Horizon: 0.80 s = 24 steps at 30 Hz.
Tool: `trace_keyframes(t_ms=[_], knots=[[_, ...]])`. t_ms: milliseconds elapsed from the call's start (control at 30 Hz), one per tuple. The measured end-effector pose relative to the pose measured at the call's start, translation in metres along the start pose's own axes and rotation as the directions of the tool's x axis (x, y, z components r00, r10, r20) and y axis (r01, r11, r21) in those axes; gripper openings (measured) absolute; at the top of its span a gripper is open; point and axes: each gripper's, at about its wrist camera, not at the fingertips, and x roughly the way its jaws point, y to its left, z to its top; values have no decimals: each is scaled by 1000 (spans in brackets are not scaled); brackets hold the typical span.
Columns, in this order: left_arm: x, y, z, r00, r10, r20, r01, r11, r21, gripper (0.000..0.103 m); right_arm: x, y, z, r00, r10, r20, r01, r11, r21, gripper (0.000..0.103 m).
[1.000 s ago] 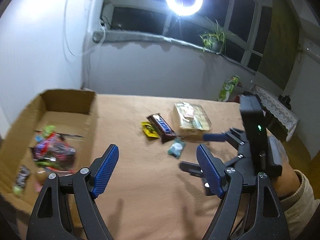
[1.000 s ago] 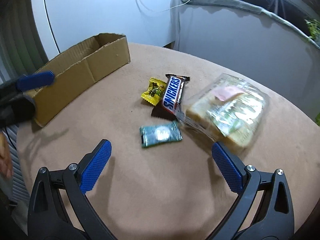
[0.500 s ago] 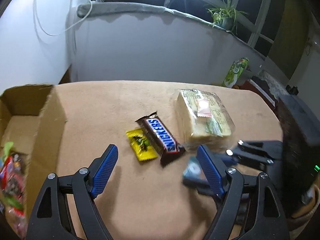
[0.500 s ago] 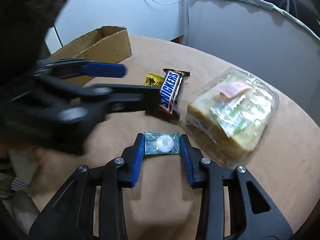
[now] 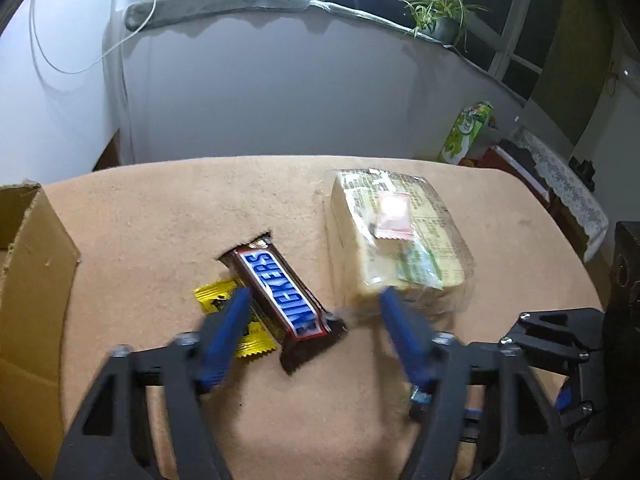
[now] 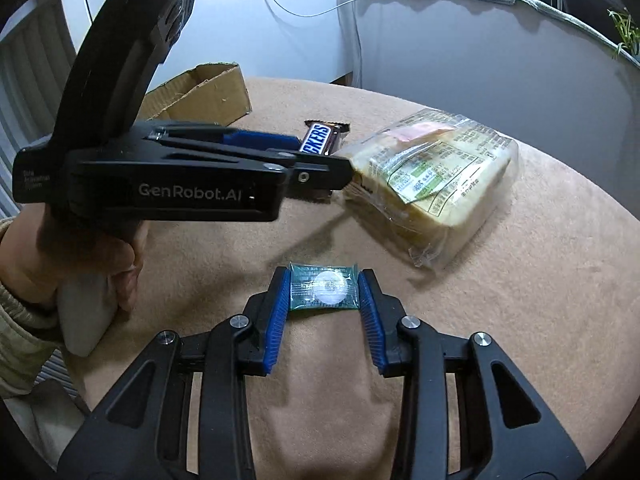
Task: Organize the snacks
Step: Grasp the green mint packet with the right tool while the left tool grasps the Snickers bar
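Observation:
A Snickers bar (image 5: 280,292) lies on the tan table, partly over a yellow candy packet (image 5: 240,324). My left gripper (image 5: 314,306) is open, its blurred blue fingers straddling the near end of the bar, the left finger over the yellow packet. The wrapped sandwich (image 5: 396,240) lies to the right. My right gripper (image 6: 323,290) is shut on a small green candy packet (image 6: 323,287) just above the table. The left gripper's body (image 6: 160,176) crosses the right wrist view, hiding most of the Snickers bar (image 6: 318,140) next to the sandwich (image 6: 432,184).
The cardboard box (image 5: 32,264) stands open at the left; its far corner shows in the right wrist view (image 6: 208,92). The right gripper's body (image 5: 568,352) sits at the lower right of the left wrist view. A wall runs behind the table.
My left gripper has moved forward and down to the Snickers bar, away from the box. My right gripper shut on the green packet and holds it.

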Motion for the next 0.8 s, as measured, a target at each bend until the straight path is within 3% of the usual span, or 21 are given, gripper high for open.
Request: trace_keyframes(t_ms=[333, 400, 567, 800], knots=[[2, 5, -2, 1000, -16, -17, 16, 1000, -15, 43, 0, -2, -1, 1000, 7, 2, -7, 1000, 9, 37], [2, 12, -2, 999, -36, -18, 35, 998, -42, 38, 0, -1, -2, 1000, 5, 1, -5, 1000, 7, 37], [-2, 23, 4, 998, -67, 2, 67, 990, -121, 38, 2, 1, -1, 1000, -2, -1, 2, 1000, 3, 37], [25, 18, 21, 998, 2, -66, -8, 995, -98, 38, 3, 4, -1, 1000, -11, -2, 11, 1000, -2, 37]])
